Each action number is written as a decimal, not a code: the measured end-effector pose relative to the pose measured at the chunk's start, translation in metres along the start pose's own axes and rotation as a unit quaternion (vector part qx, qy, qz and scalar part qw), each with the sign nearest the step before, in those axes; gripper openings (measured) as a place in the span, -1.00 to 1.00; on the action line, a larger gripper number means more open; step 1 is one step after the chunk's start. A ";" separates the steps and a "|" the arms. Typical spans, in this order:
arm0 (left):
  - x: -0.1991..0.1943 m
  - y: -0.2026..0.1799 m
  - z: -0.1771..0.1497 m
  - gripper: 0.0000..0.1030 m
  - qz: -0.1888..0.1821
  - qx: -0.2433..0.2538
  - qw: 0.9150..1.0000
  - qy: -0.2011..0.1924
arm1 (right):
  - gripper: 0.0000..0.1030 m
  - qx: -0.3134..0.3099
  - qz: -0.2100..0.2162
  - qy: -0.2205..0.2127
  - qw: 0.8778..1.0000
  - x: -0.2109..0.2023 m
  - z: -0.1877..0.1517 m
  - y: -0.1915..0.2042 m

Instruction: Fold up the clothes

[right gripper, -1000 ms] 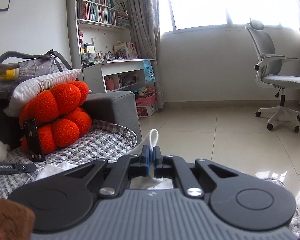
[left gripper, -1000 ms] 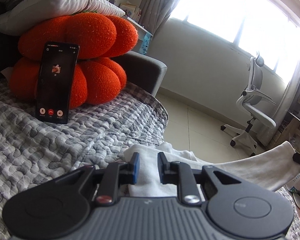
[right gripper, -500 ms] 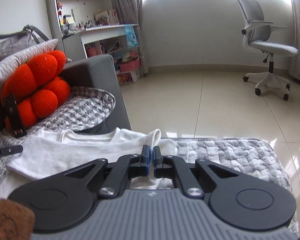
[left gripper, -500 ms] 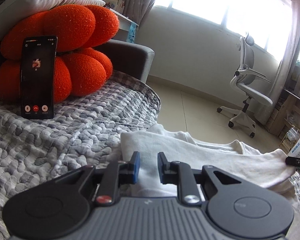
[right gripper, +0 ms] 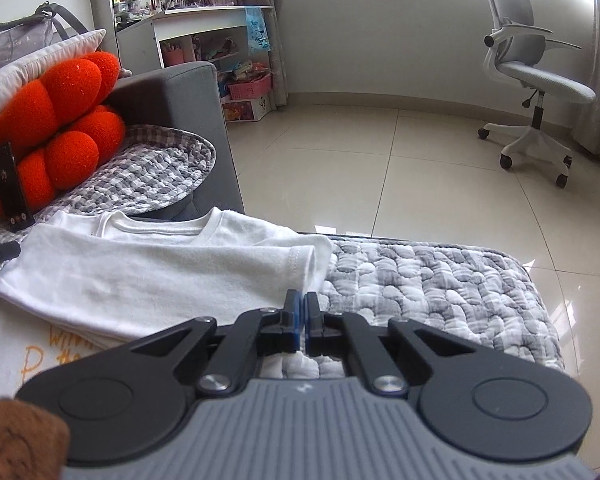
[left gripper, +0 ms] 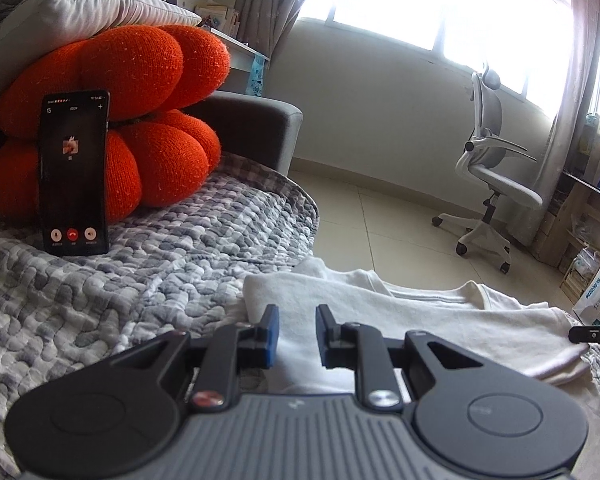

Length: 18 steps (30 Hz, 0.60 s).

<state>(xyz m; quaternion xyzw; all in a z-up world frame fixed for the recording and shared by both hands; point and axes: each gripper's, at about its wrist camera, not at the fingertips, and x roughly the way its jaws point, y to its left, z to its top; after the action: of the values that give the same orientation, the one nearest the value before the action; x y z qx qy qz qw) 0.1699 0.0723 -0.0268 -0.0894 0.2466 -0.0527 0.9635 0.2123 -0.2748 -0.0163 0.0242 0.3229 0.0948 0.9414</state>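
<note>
Shirt (right gripper: 148, 280) lowered onto quilt (right gripper: 440, 280), right claw (right gripper: 301, 312) closed, perhaps pinching its edge

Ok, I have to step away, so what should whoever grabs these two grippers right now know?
The left gripper: jaws slightly apart over the white T-shirt; grip unclear.
The right gripper: shut at the shirt's sleeve hem.
Shirt lies on the grey quilt, one layer folded over, collar showing beyond.
Left to do: probably let go, smooth, finish folding.
</note>
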 end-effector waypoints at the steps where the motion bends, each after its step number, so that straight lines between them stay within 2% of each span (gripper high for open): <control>1: 0.000 0.000 0.001 -0.62 0.000 0.000 1.000 0.000 | -0.93 0.001 -0.001 -0.002 1.000 0.000 0.000 0.000; 2: 0.001 0.000 0.002 -0.62 0.000 0.001 1.000 -0.001 | -0.89 0.000 -0.003 -0.008 1.000 -0.001 0.001 0.001; 3: 0.001 0.000 0.003 -0.62 -0.001 0.002 1.000 -0.003 | -0.68 -0.001 -0.005 -0.017 1.000 -0.003 0.001 0.001; 5: 0.001 -0.002 0.006 -0.62 -0.008 0.009 1.000 -0.007 | -0.63 0.000 -0.003 -0.036 0.999 -0.006 0.002 0.001; 7: 0.002 -0.005 0.007 -0.62 -0.018 0.021 1.000 -0.010 | -0.42 0.008 0.014 -0.065 0.998 -0.010 0.001 0.000; 11: 0.017 -0.013 0.003 -0.62 -0.035 0.052 0.998 0.011 | -0.38 -0.018 0.034 -0.109 0.993 -0.006 -0.002 0.017; 14: 0.032 -0.014 -0.003 -0.62 -0.025 0.063 0.997 0.038 | -0.38 -0.053 0.023 -0.095 0.994 0.009 -0.005 0.031; 16: 0.028 -0.010 0.000 -0.62 -0.031 0.057 0.997 0.036 | -0.38 -0.073 0.010 -0.068 0.995 0.023 -0.008 0.037; 18: 0.023 -0.005 0.004 -0.62 -0.034 0.052 0.997 0.033 | -0.39 -0.067 0.009 -0.057 0.996 0.027 -0.008 0.034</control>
<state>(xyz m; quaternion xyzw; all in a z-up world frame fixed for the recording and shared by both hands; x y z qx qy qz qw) 0.1913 0.0648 -0.0333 -0.0455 0.2724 -0.1011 0.9558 0.2228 -0.2368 -0.0353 -0.0304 0.2612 0.1231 0.9569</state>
